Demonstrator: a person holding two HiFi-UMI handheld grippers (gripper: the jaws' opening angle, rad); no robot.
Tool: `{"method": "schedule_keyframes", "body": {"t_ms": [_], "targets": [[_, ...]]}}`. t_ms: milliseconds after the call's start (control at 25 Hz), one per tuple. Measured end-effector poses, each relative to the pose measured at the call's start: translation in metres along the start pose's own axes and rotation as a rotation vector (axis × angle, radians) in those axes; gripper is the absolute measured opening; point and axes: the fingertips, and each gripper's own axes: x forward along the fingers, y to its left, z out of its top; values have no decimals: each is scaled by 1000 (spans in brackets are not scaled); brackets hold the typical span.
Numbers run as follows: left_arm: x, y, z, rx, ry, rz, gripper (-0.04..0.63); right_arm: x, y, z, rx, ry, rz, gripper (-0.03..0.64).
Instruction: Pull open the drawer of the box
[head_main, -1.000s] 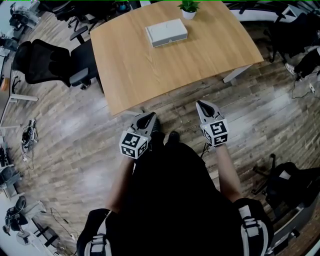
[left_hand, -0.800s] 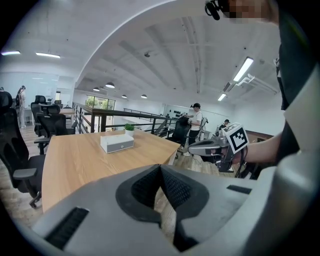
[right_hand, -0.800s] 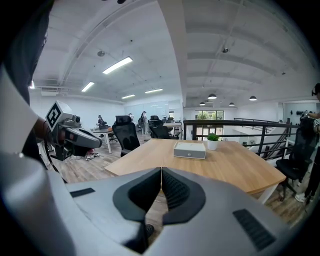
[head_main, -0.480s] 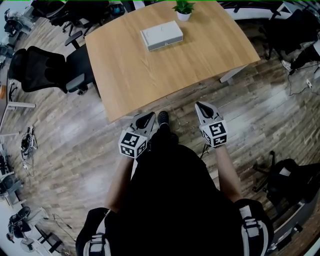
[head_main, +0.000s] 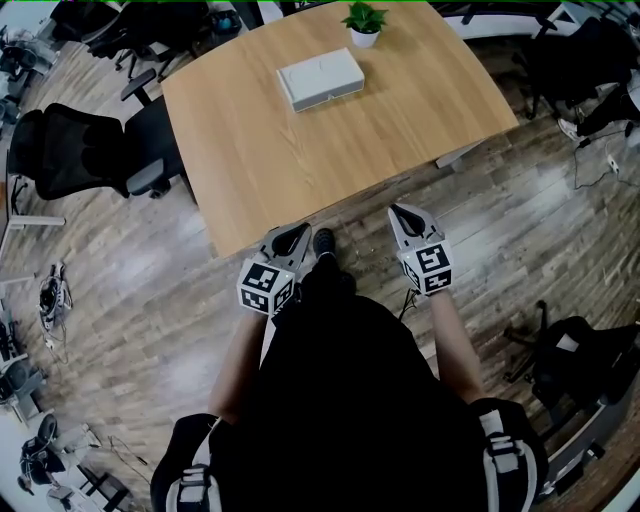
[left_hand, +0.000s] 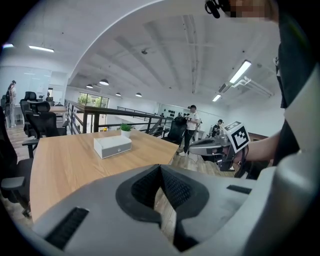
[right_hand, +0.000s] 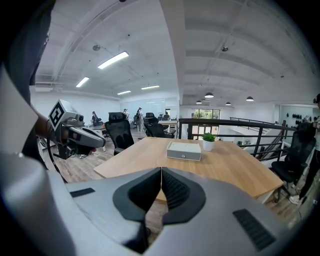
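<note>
Fingers (right_hand: 135, 195) together — left gripper (head_main: 297, 233), right gripper (head_main: 399, 213) | box (head_main: 320, 78), wood table (head_main: 300, 155) | plank floor (head_main: 140, 270)

Person's got both forearms (head_main: 240, 355) stretched out low in front, roughly parallel. The left gripper (head_main: 298, 234) and right gripper (head_main: 402, 216) sit well apart, both pointing forward and tilted a bit down, jaws pressed together, holding nothing.

The wooden table (head_main: 300, 160) before me bears two things. A flat white box (head_main: 320, 79) lies toward its far side, with a small potted plant (head_main: 363, 22) just beyond it.
</note>
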Motion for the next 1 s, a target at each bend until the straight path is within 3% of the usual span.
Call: {"method": "schedule_keyframes", "body": {"t_ms": [680,1000], "targets": [[48,77,35,-3,15,-24,21,81,-32,36,11,11,-11,25],[79,103,54,26,21,-83,21,103,-57,48,33,10,-74,25]]}}
